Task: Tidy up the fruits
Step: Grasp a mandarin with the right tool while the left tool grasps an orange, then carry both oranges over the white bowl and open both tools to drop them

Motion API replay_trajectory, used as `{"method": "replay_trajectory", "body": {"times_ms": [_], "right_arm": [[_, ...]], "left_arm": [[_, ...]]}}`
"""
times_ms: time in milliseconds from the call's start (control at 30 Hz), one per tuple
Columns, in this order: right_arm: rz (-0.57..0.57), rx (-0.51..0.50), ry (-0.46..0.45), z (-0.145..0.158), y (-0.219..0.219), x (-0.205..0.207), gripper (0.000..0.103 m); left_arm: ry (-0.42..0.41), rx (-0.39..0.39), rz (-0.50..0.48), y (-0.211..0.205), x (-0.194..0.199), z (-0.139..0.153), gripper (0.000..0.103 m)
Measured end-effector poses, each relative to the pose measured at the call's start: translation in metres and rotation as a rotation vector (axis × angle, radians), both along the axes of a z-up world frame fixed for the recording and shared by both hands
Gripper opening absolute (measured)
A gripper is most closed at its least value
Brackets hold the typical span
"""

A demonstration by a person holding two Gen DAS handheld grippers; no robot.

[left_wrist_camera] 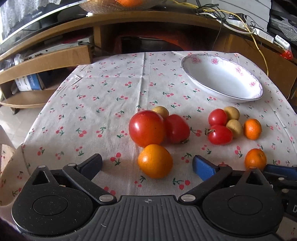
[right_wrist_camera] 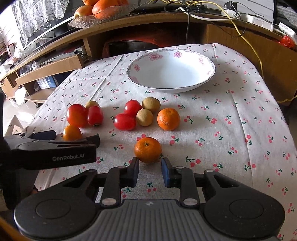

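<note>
Fruit lies loose on a cherry-print tablecloth (left_wrist_camera: 111,96). My left gripper (left_wrist_camera: 147,165) is open wide, and an orange (left_wrist_camera: 155,161) sits on the cloth between its fingertips, untouched. Just beyond are two tomatoes (left_wrist_camera: 146,128) and a small brown fruit (left_wrist_camera: 161,111). To the right lie two more tomatoes (right_wrist_camera: 124,121), two brown fruits (right_wrist_camera: 144,117) and a mandarin (right_wrist_camera: 168,119). My right gripper (right_wrist_camera: 150,167) is open, its tips just short of a second mandarin (right_wrist_camera: 148,149). A white flowered bowl (right_wrist_camera: 170,74) stands empty at the back.
Behind the table runs a wooden TV stand with a glass dish of oranges (right_wrist_camera: 104,11) and tangled cables (right_wrist_camera: 239,27). The table drops off at the left and right cloth edges. My left gripper (right_wrist_camera: 70,138) shows at the left of the right wrist view.
</note>
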State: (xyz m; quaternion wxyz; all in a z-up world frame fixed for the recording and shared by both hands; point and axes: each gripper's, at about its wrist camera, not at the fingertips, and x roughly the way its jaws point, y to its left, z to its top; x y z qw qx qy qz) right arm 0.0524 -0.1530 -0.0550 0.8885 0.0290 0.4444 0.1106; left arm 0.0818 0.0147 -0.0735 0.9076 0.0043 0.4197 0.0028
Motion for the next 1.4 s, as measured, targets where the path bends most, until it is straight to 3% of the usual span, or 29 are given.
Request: {"method": "replay_trajectory", "body": {"times_ms": [267, 333, 467, 767, 1000, 1100, 1267, 1400], "right_arm": [[0.005, 0.005, 0.006, 0.0, -0.001, -0.001, 0.029], [0.002, 0.006, 0.006, 0.0, -0.002, -0.001, 0.028], [0.003, 0.017, 0.005, 0.001, -0.003, -0.003, 0.014], [-0.003, 0.04, -0.032, 0.01, -0.011, -0.006, 0.008], [-0.006, 0.056, -0.04, 0.012, -0.018, -0.008, 0.007], [-0.007, 0.112, -0.048, 0.015, -0.02, -0.008, 0.009], [0.018, 0.091, -0.066, 0.018, -0.015, -0.006, 0.039], [0.046, 0.06, -0.056, 0.009, -0.004, 0.001, 0.04]], "left_arm": [[-0.005, -0.006, -0.021, 0.005, -0.005, 0.001, 0.102], [-0.022, -0.01, -0.029, 0.004, -0.008, 0.002, 0.096], [-0.042, -0.013, -0.093, -0.005, -0.012, 0.008, 0.071], [-0.026, -0.05, -0.137, -0.008, -0.017, 0.012, 0.042], [-0.029, -0.063, -0.149, -0.008, -0.019, 0.013, 0.041], [-0.016, -0.091, -0.151, -0.006, -0.017, 0.012, 0.041], [-0.022, -0.093, -0.169, -0.009, -0.017, 0.012, 0.044], [-0.026, -0.102, -0.173, -0.008, -0.016, 0.011, 0.048]]}}
